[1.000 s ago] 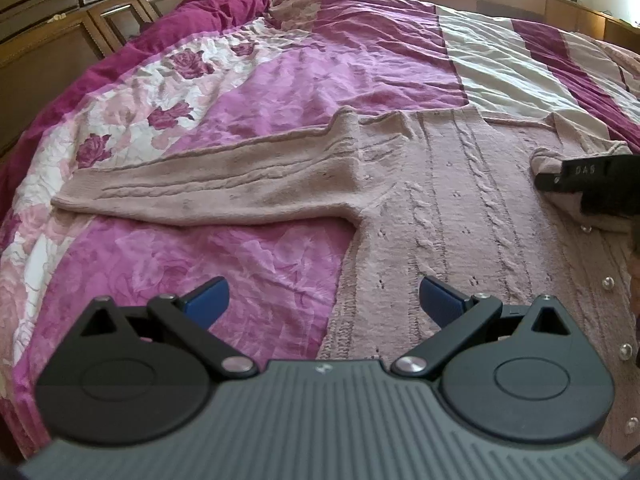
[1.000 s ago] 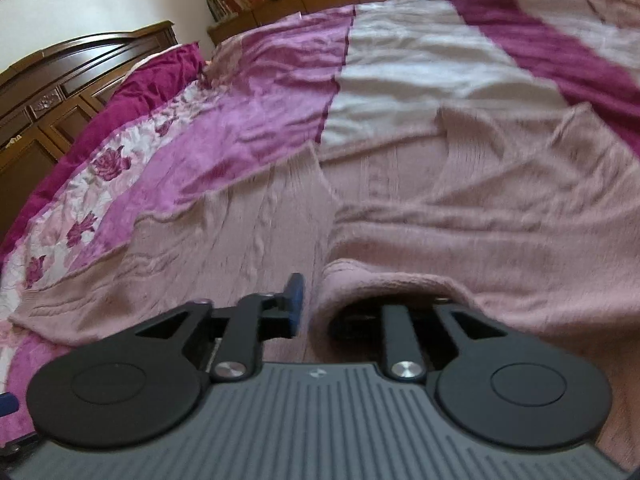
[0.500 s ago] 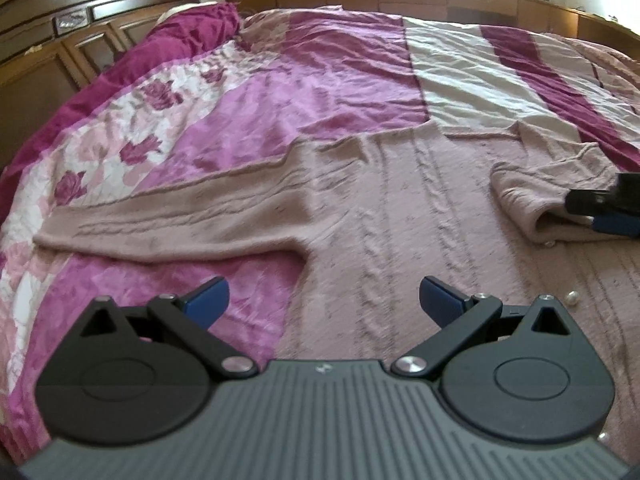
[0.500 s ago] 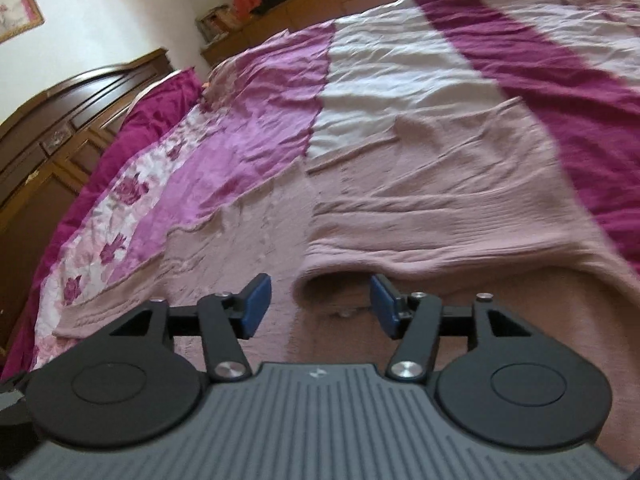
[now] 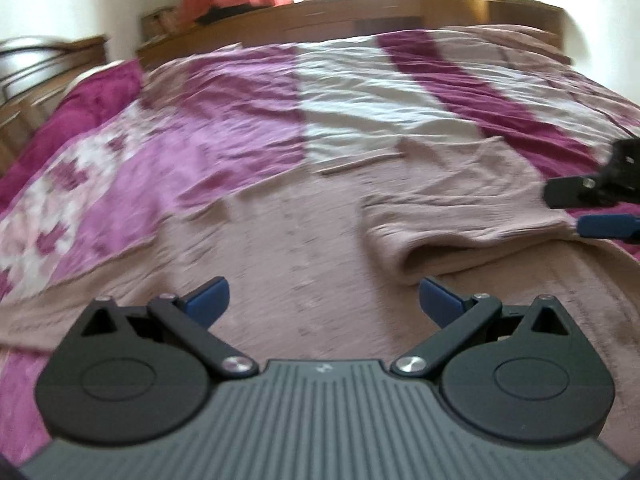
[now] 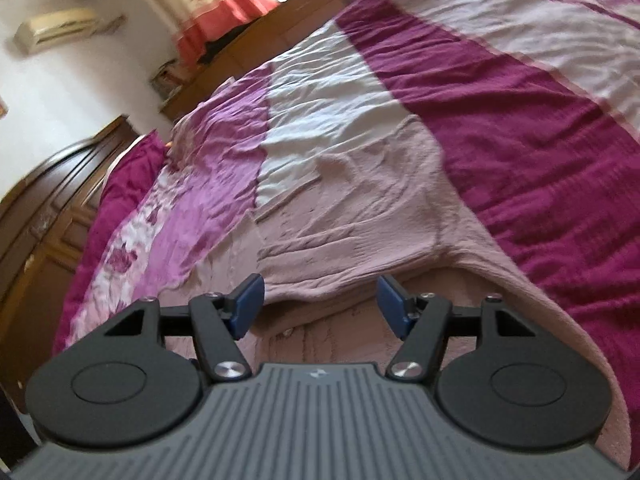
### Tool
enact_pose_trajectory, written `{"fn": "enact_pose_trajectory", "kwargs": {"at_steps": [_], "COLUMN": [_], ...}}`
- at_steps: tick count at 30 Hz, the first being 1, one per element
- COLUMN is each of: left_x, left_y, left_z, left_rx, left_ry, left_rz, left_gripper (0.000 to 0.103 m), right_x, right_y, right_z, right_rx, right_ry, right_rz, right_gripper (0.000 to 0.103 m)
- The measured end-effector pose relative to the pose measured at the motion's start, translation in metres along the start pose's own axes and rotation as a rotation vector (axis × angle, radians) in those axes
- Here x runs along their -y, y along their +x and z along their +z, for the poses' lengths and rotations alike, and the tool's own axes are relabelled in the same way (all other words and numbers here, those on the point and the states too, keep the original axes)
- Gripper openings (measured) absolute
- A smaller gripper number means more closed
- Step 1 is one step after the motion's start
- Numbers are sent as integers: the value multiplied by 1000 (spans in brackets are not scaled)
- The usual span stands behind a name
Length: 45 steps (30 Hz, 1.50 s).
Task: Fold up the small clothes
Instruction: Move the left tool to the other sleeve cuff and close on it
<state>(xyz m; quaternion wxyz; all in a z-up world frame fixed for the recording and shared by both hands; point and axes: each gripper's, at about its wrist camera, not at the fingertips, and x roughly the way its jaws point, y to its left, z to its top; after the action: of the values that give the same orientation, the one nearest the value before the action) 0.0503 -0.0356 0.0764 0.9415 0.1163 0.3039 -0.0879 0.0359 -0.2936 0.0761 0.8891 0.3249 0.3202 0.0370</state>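
Bedspread [image 5: 248, 128] in pink, white and dark red stripes covers the whole bed under your grippers. Brown wooden headboard [image 6: 52, 216] stands at the far left in the right wrist view, and a low wooden shelf [image 5: 360, 20] runs along the far side of the bed, with a red and white curtain [image 6: 216, 12] above it. An air conditioner [image 6: 56, 28] hangs high on the wall.

The pink sweater [image 5: 304, 248] lies spread flat on the bedspread. Its right sleeve [image 5: 460, 208] is folded in and rests on top of the body of the sweater. The left wrist view is blurry, so you cannot see the knit pattern well.

Your left gripper [image 5: 323, 300] has its blue fingers wide apart. It holds nothing and hangs over the sweater's body.

Your right gripper [image 6: 320, 304] also has its fingers spread apart, with nothing between them. It sits just in front of the edge of the folded sleeve [image 6: 360, 216]. You cannot tell if the fingers touch the cloth.
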Motion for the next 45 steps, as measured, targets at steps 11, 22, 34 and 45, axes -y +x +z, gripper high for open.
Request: {"fn": "enact_pose_trajectory", "kwargs": {"at_steps": [11, 22, 34, 45], "left_x": [83, 129, 141, 137], "left_y": [23, 55, 69, 75], "left_z": [15, 19, 26, 24], "left_rx": [89, 87, 58, 51], "left_ry": [209, 339, 323, 330], "left_rz": [-221, -301, -409, -435], "left_gripper": [86, 69, 27, 45], "right_x": [44, 66, 73, 79], "right_y": [-16, -23, -22, -20], "right_z": [11, 12, 9, 7], "right_rx": [57, 77, 73, 69], "right_ry": [201, 245, 260, 270], "right_rz": [-11, -32, -40, -54], "right_gripper": [70, 70, 70, 70]}}
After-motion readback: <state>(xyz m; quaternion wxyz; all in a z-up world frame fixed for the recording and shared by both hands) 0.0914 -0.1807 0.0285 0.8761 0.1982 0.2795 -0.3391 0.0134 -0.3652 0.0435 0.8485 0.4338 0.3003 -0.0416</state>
